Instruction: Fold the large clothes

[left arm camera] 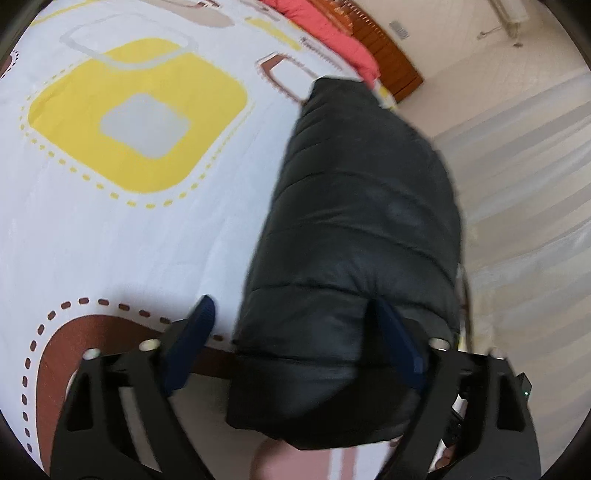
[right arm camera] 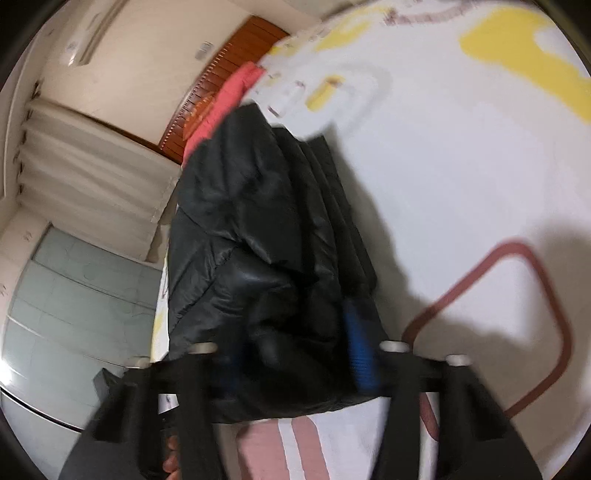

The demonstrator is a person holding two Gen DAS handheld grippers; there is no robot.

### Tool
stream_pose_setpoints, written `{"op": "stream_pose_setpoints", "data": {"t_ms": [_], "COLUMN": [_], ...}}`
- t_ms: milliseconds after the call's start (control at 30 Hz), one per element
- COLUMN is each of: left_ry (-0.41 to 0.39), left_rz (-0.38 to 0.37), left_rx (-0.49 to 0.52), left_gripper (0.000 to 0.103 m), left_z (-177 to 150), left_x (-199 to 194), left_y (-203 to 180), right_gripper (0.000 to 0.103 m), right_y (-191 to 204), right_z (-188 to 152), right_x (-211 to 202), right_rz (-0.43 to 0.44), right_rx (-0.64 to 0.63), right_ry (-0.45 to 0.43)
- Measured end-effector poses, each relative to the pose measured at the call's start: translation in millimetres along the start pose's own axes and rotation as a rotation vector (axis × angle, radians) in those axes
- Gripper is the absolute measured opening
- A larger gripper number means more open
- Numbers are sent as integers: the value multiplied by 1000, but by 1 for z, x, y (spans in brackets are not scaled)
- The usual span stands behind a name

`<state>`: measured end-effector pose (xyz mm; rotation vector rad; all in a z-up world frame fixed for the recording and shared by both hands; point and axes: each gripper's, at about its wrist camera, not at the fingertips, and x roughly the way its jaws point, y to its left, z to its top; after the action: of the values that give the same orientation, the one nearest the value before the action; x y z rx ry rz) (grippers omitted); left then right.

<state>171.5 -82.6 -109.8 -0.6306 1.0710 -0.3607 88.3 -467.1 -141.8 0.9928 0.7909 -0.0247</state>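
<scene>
The left gripper (left arm camera: 291,343) has its jaws spread wide: one blue pad lies against the near end of the black puffer jacket (left arm camera: 354,229), the other pad stands apart over the bedsheet (left arm camera: 110,236) — nothing is pinched between them. The right gripper (right arm camera: 299,354) is blurred; the jacket (right arm camera: 266,236) bulges between its blue pads, but whether they clamp it I cannot tell.

Ahead of both grippers the jacket stretches away as a long bundle along the edge of the bed. Beyond its far end lies a coral-red pillow (left arm camera: 332,33) against a wooden headboard (left arm camera: 384,48). To the jacket's other side — pale curtains (right arm camera: 92,162).
</scene>
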Motion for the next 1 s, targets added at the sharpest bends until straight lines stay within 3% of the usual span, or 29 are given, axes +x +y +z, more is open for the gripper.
{"op": "stream_pose_setpoints", "data": {"t_ms": [67,267,633,733,900,1000], "left_ry": [34,29,21,20,19,-31], "left_rz": [-19,63,33,25,13,-27], "left_rx": [-27,30,14,10,-78,-100], "left_gripper": [69,68,64,70,78,82], "left_z": [0,-2,-5,-5,1,19], "left_x": [11,25,20,11,-9,-27], "left_y": [5,-1,1,2,11,9], "right_gripper": [34,30,31,37,61,67], "right_y": [-13,-30,-34,-32,-19,0], "right_z": [-3,-11,-15,-16,-13,1], "right_x": [8,23,19,12,-11,-31], "right_rz": [5,5,26,47,35,46], "right_rx": [29,39,62,60,55,19], "right_ry": [-3,-22,-37,-43,-68,-114]}}
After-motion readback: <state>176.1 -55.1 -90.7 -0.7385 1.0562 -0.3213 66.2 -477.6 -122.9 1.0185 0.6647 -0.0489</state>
